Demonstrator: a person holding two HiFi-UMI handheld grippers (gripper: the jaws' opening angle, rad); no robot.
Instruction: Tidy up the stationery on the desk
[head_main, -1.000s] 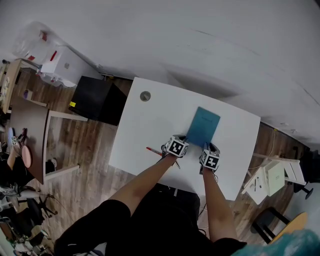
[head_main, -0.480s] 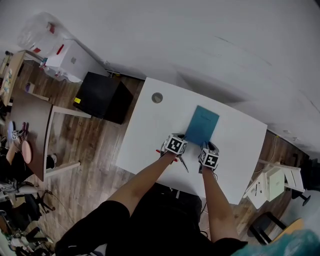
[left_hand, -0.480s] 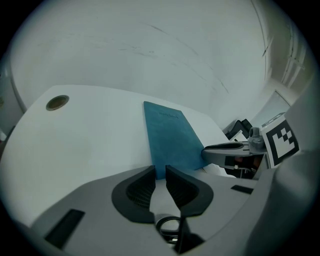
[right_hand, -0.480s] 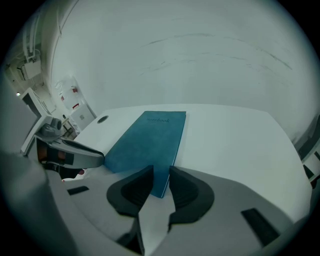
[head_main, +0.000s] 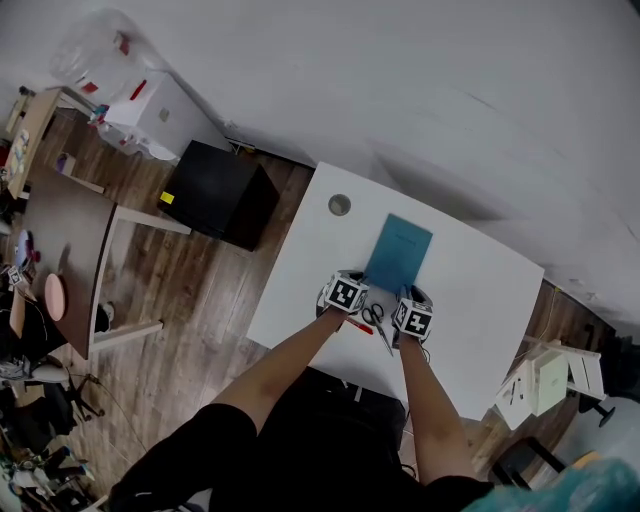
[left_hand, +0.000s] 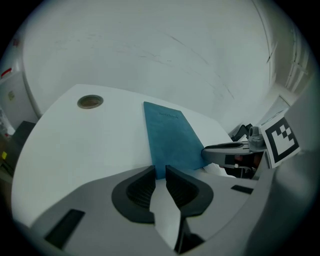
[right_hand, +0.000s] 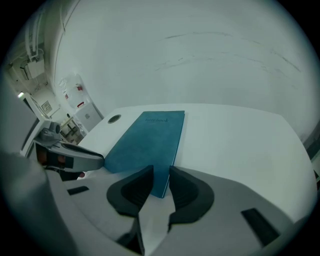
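Observation:
A teal notebook (head_main: 398, 252) lies on the white desk (head_main: 480, 300). My left gripper (head_main: 361, 284) is shut on its near left corner, and in the left gripper view the corner of the notebook (left_hand: 170, 135) sits in the narrow gap of that gripper (left_hand: 160, 172). My right gripper (head_main: 408, 294) is shut on the near right corner; the right gripper view shows the notebook (right_hand: 145, 137) running away from that gripper (right_hand: 161, 175). Black scissors (head_main: 378, 320) and a red pen (head_main: 358, 325) lie on the desk between my wrists.
A round cable hole (head_main: 340, 205) sits near the desk's far left corner. A black box (head_main: 218, 193) stands on the floor to the left. A brown table (head_main: 60, 240) is further left, and white furniture (head_main: 545, 375) is beside the desk's right edge.
Both grippers have slid left across the desk with the notebook, bringing it closer to the cable hole. The scissors and red pen, earlier under or left of the left gripper, now lie between my wrists.

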